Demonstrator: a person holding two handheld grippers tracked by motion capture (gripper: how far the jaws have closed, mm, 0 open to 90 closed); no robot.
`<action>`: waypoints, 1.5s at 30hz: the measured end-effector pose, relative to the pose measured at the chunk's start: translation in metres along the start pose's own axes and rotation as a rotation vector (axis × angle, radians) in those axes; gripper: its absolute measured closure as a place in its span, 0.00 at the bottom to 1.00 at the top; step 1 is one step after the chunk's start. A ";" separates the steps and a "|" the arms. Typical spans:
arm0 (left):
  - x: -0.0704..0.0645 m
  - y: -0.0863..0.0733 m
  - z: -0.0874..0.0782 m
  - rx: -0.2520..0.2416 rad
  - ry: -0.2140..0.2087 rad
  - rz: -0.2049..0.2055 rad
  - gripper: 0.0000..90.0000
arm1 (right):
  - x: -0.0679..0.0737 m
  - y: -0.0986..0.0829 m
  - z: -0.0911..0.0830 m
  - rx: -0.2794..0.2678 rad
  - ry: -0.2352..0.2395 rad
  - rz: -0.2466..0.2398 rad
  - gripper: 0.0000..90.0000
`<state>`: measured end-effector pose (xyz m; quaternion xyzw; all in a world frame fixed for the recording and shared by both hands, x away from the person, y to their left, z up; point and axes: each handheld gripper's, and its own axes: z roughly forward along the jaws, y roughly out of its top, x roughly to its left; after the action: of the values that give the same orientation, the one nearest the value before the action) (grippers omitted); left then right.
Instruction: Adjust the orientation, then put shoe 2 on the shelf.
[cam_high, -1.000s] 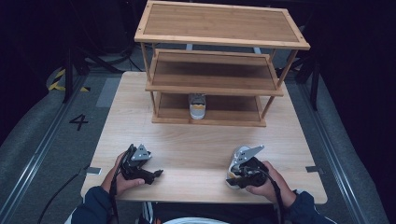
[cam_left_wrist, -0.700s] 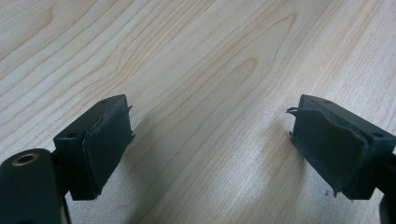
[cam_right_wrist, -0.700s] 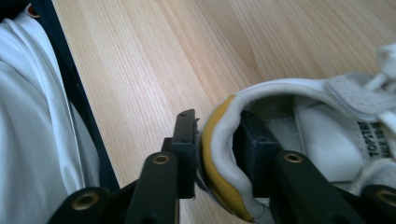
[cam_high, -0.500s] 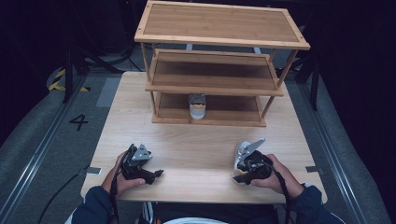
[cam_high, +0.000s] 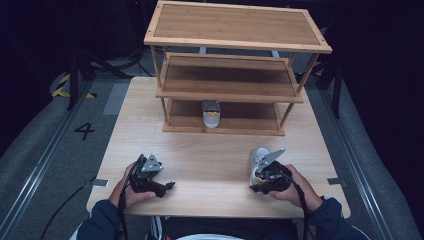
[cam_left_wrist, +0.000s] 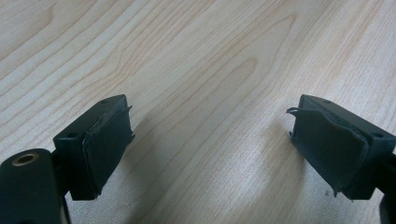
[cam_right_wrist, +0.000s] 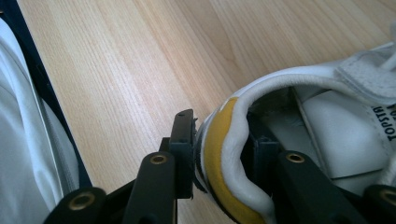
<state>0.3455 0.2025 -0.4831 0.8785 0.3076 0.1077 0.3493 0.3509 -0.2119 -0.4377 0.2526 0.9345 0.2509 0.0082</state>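
Right gripper (cam_right_wrist: 219, 154) pinches shoe (cam_right_wrist: 327, 121) heel, on table (cam_high: 210, 165). Left gripper (cam_left_wrist: 210, 149) wide open, empty. Second shoe (cam_high: 211, 113) already on rack (cam_high: 235, 92); this one likely follows.

The right tongs (cam_high: 261, 176) and the white shoe (cam_high: 259, 161) clamped at its heel have shifted toward the lower right of the high view, nearer the surface's (cam_high: 210, 155) front edge. The right hand (cam_high: 292, 187) has turned, so the shoe's toe now points toward the top of the frame, not up-right.
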 end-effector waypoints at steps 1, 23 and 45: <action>0.000 0.000 0.000 0.001 -0.001 0.000 0.13 | -0.001 0.000 -0.001 -0.001 0.003 -0.002 0.77; 0.000 0.000 0.000 -0.001 0.002 -0.002 0.13 | -0.048 0.078 -0.013 -0.075 0.000 -0.290 0.77; 0.000 -0.001 -0.001 0.001 0.002 -0.001 0.14 | -0.091 0.152 0.025 -0.011 -0.049 -0.355 0.77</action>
<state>0.3448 0.2030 -0.4830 0.8784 0.3082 0.1083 0.3487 0.5049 -0.1300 -0.3975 0.0896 0.9625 0.2443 0.0763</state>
